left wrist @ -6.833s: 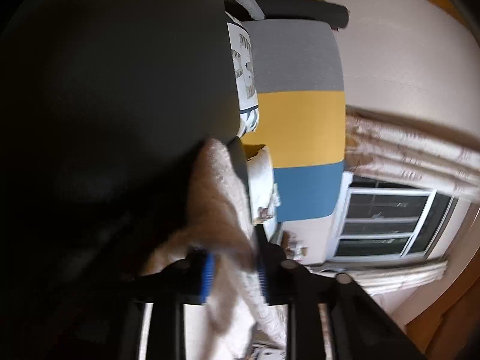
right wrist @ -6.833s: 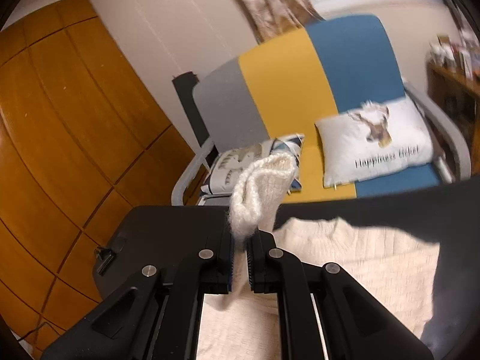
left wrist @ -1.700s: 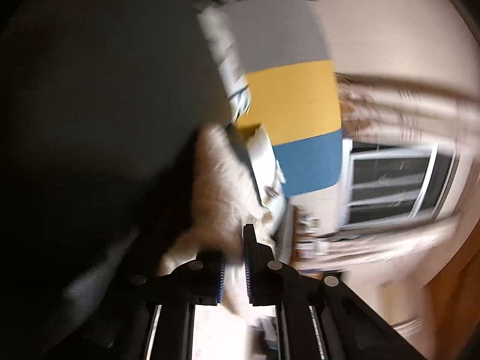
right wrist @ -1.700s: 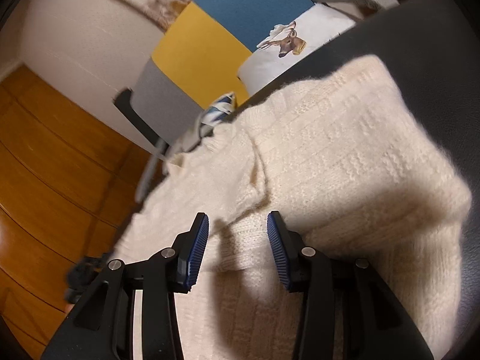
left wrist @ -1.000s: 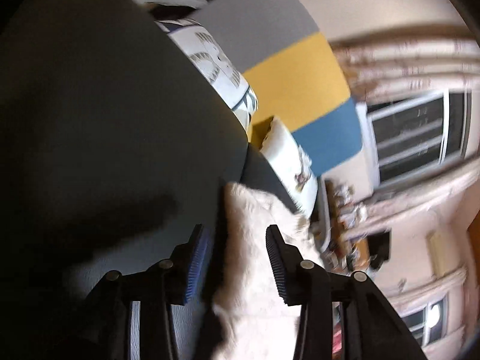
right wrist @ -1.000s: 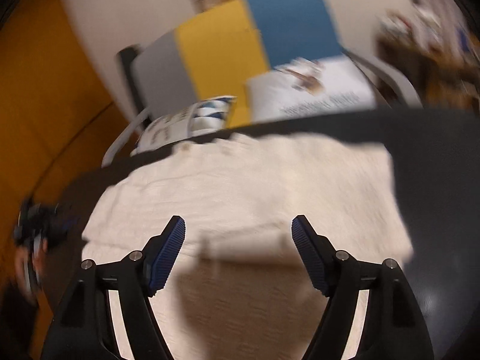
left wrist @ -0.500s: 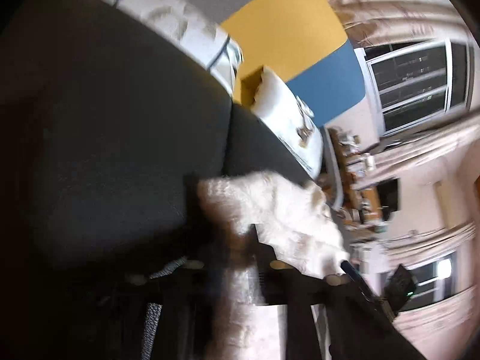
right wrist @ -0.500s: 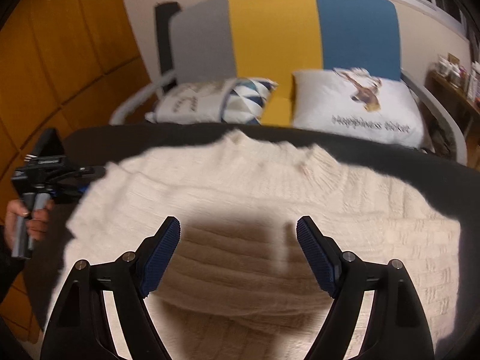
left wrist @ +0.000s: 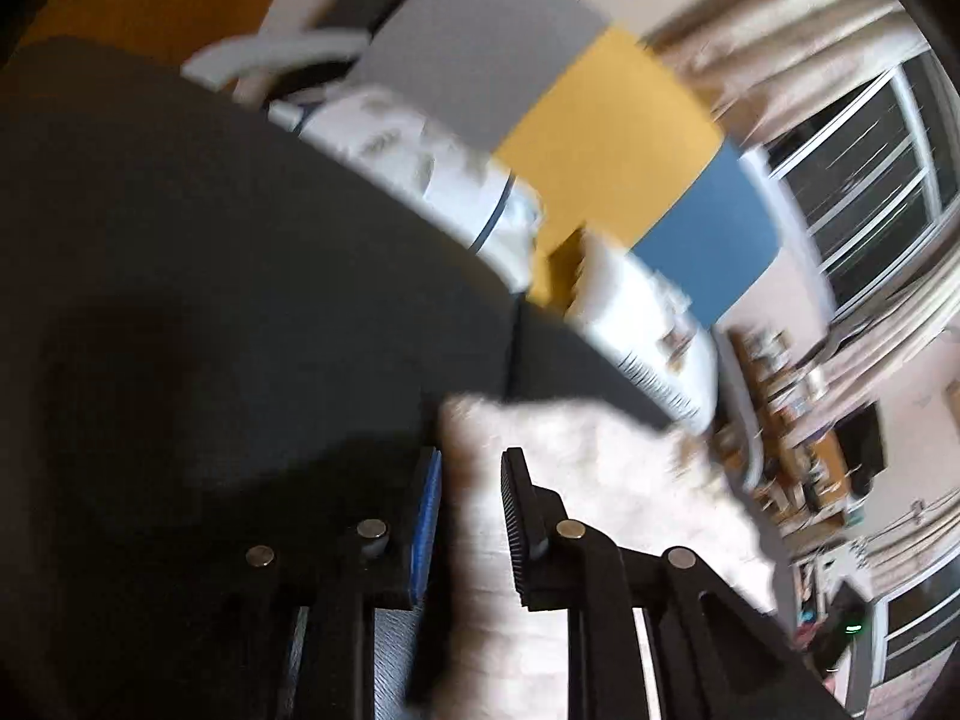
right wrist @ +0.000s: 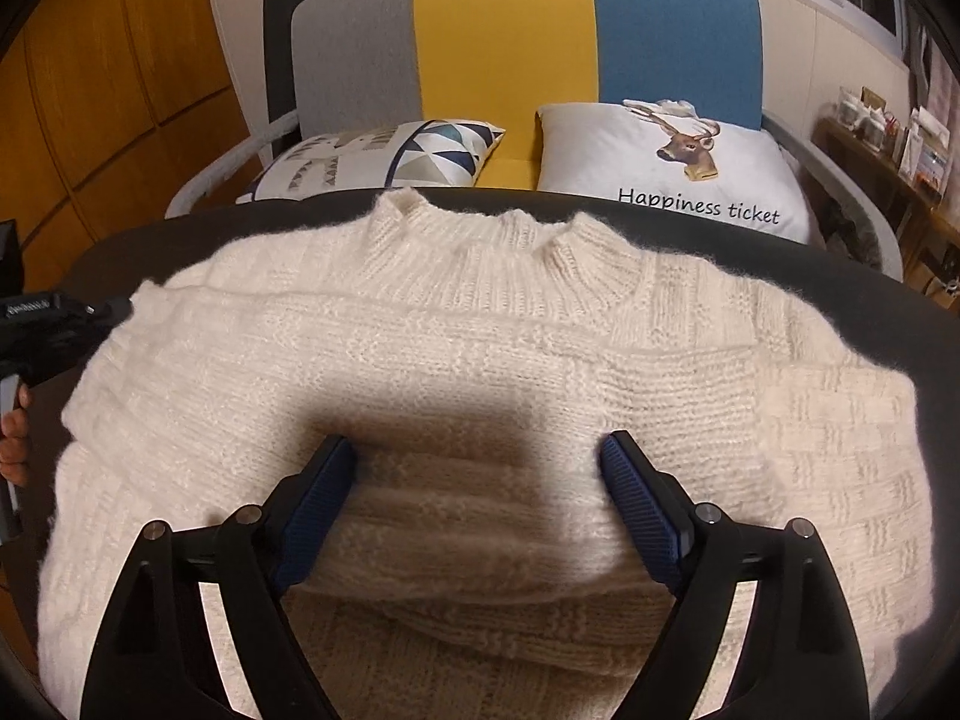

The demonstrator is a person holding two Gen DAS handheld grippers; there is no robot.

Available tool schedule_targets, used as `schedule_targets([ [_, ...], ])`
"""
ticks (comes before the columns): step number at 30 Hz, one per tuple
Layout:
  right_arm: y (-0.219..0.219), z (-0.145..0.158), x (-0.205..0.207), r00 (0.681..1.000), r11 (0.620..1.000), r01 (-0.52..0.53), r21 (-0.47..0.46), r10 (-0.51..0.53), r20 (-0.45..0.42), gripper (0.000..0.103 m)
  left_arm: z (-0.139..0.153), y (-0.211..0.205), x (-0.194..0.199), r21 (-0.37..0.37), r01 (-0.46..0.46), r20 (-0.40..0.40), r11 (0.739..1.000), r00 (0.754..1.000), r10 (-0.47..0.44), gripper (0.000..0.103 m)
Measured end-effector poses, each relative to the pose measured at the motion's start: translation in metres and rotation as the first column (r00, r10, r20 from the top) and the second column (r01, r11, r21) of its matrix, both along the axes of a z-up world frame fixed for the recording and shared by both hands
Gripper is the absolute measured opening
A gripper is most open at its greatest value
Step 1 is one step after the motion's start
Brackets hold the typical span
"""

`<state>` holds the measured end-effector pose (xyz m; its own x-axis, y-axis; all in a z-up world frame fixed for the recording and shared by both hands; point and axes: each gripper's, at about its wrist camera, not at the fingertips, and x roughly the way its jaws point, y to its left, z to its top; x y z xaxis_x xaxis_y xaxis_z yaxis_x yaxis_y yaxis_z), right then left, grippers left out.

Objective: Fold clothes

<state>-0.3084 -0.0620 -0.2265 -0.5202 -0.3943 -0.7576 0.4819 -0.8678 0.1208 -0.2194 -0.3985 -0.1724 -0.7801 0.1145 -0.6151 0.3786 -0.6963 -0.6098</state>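
A cream knitted sweater [right wrist: 480, 324] lies flat on the dark table [right wrist: 870, 294], collar toward the sofa. My right gripper [right wrist: 477, 441] hovers over its middle. Its jaws stand wide and are still opening, astride a folded ridge of knit without pressing on it. In the blurred left wrist view, my left gripper [left wrist: 471, 456] has the sweater's edge [left wrist: 576, 468] filling the narrow gap between its blue pads, and its jaws are opening slightly. The right wrist view shows the left gripper [right wrist: 66, 318] at the sweater's left shoulder corner, held by a hand [right wrist: 15, 450].
Behind the table stands a grey, yellow and blue sofa [right wrist: 504, 30] with a triangle-patterned pillow [right wrist: 384, 162] and a deer pillow [right wrist: 666, 168]. Wooden panelling [right wrist: 120, 60] is on the left. A cluttered shelf [right wrist: 888, 138] is on the right. Bare table [left wrist: 240, 240] lies left of the sweater.
The left gripper went from astride the sweater's edge to pinching it, and now its gap is a little wider. The right gripper came down closer over the sweater and spread its jaws wider.
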Motion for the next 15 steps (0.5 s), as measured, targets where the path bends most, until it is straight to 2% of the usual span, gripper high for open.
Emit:
schedule_targets([
  [2, -0.003, 0.002, -0.001, 1.0, 1.0, -0.021, 0.008, 0.021, 0.006, 0.093, 0.012, 0.014, 0.012, 0.028, 0.092, -0.088, 0.995, 0.992, -0.089, 0.023],
  [3, -0.004, 0.003, -0.001, 0.999, 0.999, -0.033, 0.019, 0.033, 0.007, 0.093, 0.016, 0.025, 0.014, 0.019, 0.151, -0.095, 0.988, 0.984, -0.149, 0.023],
  [5, -0.002, 0.01, 0.002, 0.999, 0.999, -0.043, 0.013, 0.043, 0.009, 0.093, 0.016, 0.052, 0.013, -0.057, 0.241, -0.035, 0.969, 0.969, -0.244, 0.023],
  [7, 0.011, 0.016, 0.006, 1.0, 0.999, -0.006, -0.032, 0.007, 0.021, 0.093, 0.001, 0.073, 0.005, -0.138, 0.274, 0.075, 0.952, 0.961, -0.266, 0.023],
  [9, 0.022, 0.013, 0.007, 0.999, 1.0, 0.029, 0.007, -0.029, 0.027, 0.093, -0.015, 0.084, -0.011, -0.134, 0.268, 0.164, 0.954, 0.955, -0.245, 0.022],
  [11, 0.03, 0.001, 0.005, 0.998, 0.997, 0.056, 0.06, -0.058, 0.028, 0.093, -0.007, 0.082, -0.011, -0.108, 0.257, 0.122, 0.96, 0.962, -0.244, 0.022],
  [14, 0.033, -0.002, 0.007, 0.999, 0.999, 0.044, 0.027, -0.045, 0.007, 0.096, 0.005, 0.079, -0.012, -0.074, 0.25, 0.054, 0.966, 0.968, -0.246, 0.024],
  [15, 0.033, -0.001, 0.007, 0.999, 0.999, 0.034, 0.014, -0.034, 0.011, 0.098, 0.011, 0.08, -0.016, -0.071, 0.28, 0.02, 0.957, 0.96, -0.28, 0.026],
])
